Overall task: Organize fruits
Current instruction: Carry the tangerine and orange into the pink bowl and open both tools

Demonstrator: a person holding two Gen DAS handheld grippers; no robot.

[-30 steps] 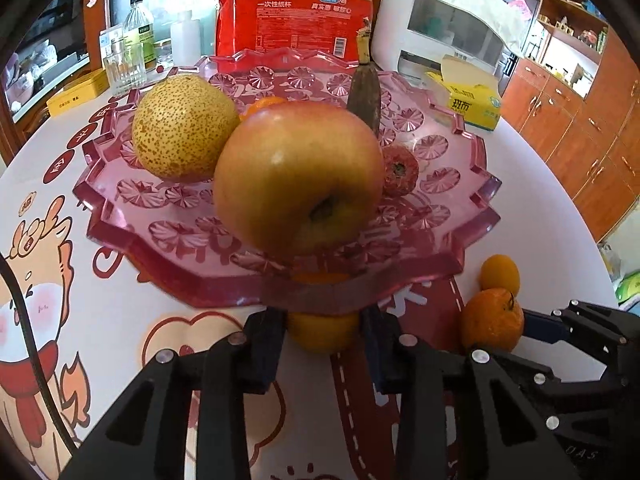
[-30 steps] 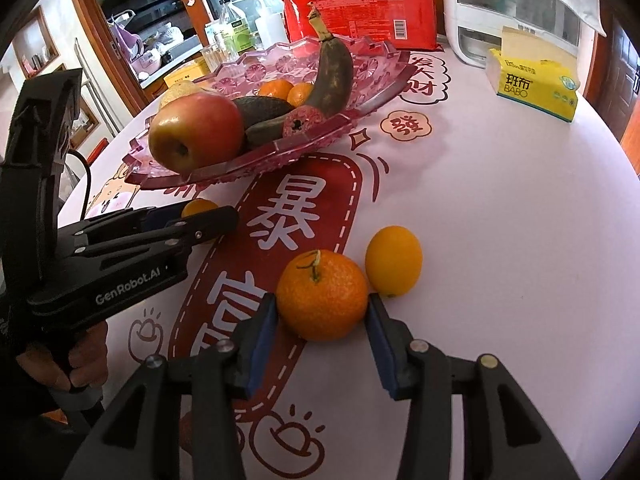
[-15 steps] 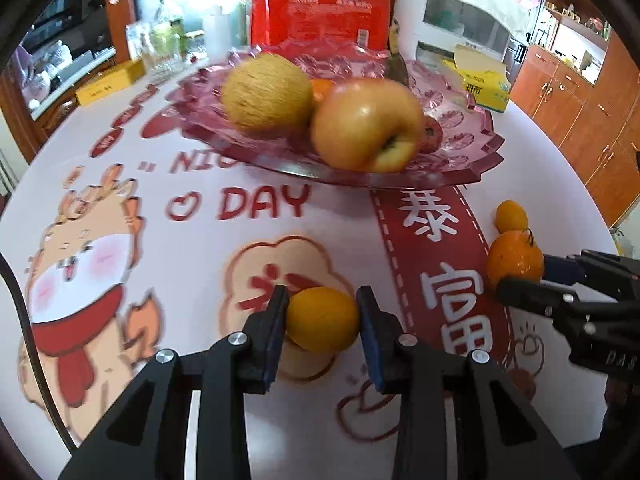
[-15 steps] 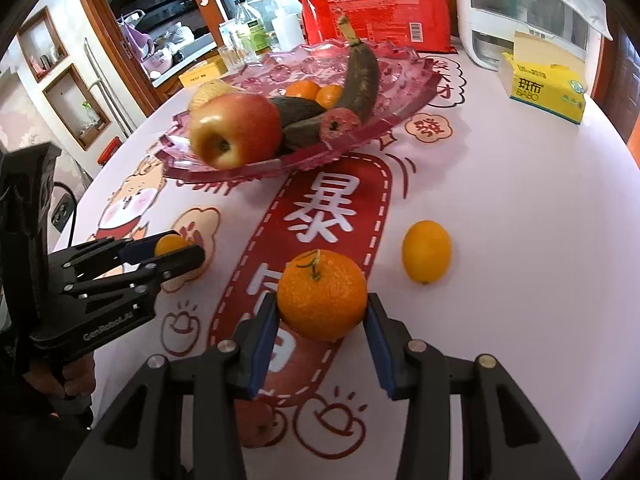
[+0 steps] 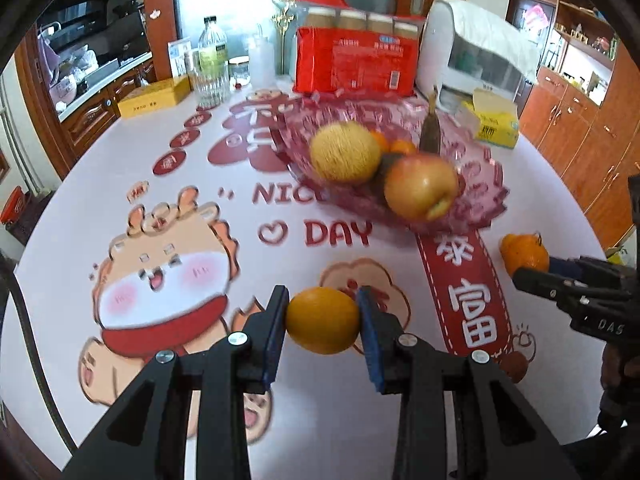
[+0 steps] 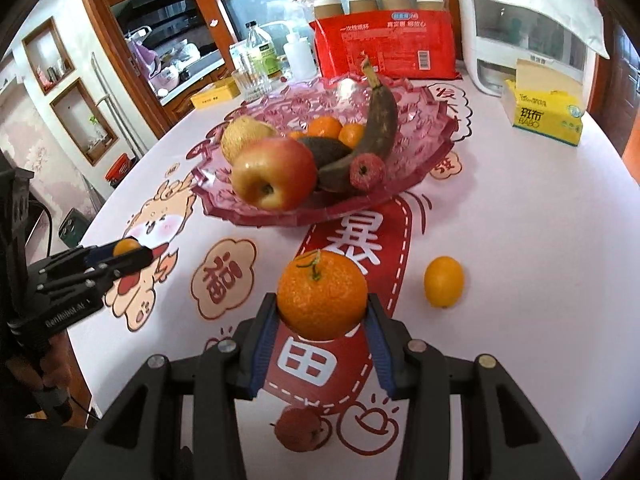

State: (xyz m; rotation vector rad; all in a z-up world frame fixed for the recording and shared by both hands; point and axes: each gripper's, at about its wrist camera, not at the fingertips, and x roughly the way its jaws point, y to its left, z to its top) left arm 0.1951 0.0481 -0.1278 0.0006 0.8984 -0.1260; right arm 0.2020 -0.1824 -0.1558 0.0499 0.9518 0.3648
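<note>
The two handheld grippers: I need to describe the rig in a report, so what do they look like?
Both are matte black with angular, triangulated finger frames, silver screw heads and blue ribbed pads. The left gripper has a black cable trailing off beside it, and its body carries white GenRobot.AI lettering, seen from the right wrist view. The right gripper shows partial white lettering on its side, seen from the left wrist view.

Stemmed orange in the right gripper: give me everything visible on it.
The stemmed orange is round, deep orange with pebbly peel, and carries a short green-brown stem on top, tilted slightly right. The right gripper is shut on it, one blue pad against each side at its lower half. It appears lifted off the printed tablecloth, in front of the pink fruit tray. No damage shows. In the left wrist view it sits at the gripper's tip.
</note>
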